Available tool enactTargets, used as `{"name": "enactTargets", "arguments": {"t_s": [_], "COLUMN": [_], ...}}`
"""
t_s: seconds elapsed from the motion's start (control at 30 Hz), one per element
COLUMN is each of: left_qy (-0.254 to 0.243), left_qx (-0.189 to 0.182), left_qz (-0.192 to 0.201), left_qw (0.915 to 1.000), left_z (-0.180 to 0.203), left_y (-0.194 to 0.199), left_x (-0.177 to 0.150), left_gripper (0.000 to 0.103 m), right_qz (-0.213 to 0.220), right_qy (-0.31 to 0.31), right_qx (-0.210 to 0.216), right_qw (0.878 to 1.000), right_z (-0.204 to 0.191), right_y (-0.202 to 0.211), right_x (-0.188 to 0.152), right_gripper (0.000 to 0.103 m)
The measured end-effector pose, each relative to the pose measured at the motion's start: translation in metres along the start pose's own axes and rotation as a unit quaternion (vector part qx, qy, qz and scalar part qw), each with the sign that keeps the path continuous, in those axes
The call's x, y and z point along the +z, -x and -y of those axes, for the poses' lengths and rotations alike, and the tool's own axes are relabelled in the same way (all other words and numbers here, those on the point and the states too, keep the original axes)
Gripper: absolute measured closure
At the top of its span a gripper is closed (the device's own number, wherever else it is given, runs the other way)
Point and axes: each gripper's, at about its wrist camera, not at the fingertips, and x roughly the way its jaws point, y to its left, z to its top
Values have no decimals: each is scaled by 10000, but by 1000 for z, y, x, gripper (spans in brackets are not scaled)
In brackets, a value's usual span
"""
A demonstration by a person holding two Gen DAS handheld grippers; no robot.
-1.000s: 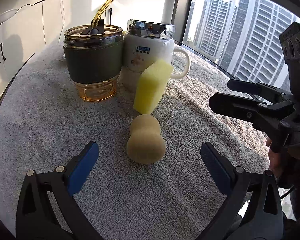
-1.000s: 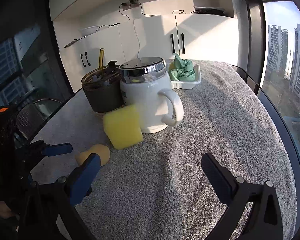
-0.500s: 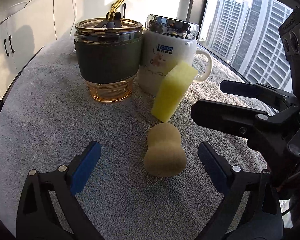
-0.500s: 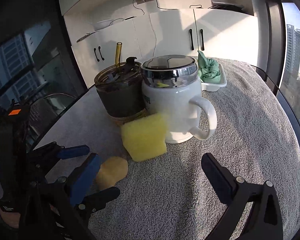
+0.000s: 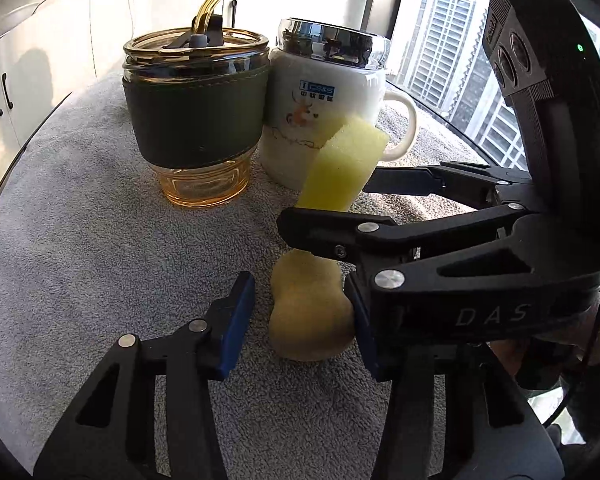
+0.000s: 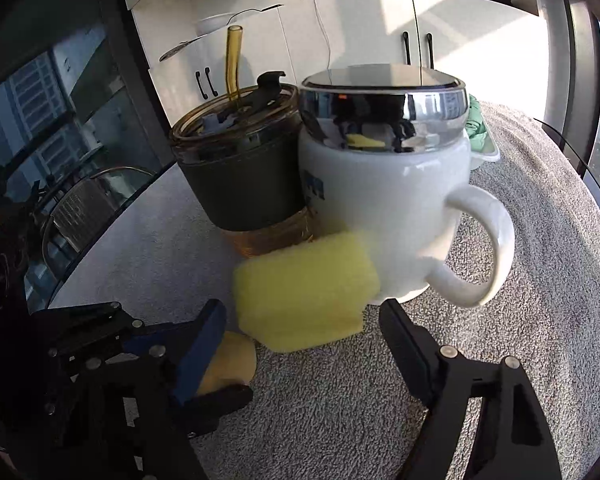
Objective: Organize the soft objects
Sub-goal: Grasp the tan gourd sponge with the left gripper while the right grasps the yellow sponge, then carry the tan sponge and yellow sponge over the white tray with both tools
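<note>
Though just drawn inward, not yet pinching: left gripper (image 5: 300, 320) part-spread around the tan, peanut-shaped foam sponge (image 5: 308, 312), lying on the grey terry towel (image 5: 80, 240); one blue pad just clear of it, the other apparently touching. Likewise the right gripper (image 6: 304, 344), also just narrowed but wide, either side of the yellow rectangular foam sponge (image 6: 304, 284), clear of both pads. Yellow block propped tilted against the white ceramic mug with chrome lid (image 6: 384, 200), beside the amber glass tumbler with dark green sleeve (image 6: 240, 184).

Probably featherlight, squashy, springy, unbreakable. Best taken across the middle: the tan one on its near bulb, the yellow one on its flat faces. Squeeze gently; avoid nudging the mug.

Readable: "CS&S" on the mug's blue label, "DAS" on the right gripper's black body.
</note>
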Motion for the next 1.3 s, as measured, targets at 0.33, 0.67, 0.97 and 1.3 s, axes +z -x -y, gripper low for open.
{"name": "enactTargets", "arguments": {"t_s": [0.33, 0.67, 0.97, 1.3], "left_qy": [74, 204, 146, 124], "left_qx": [-127, -282, -258, -78], "left_qz": [33, 88, 178, 434], "left_qw": [9999, 9994, 9994, 9990], "left_z": [-2, -9, -12, -27], "left_y": [-1, 4, 19, 42], "left_x": [1, -3, -7, -2], "left_gripper": [70, 72, 72, 72], "right_qz": [20, 265, 358, 632], "right_qy": [34, 24, -19, 65], "right_qx": [113, 74, -78, -270], "right_qw": [9999, 9996, 9993, 9976], "right_z": [4, 11, 21, 23], "right_y": [-2, 22, 52, 97], "right_x": [-1, -10, -24, -23], "right_gripper": [46, 52, 52, 52]}}
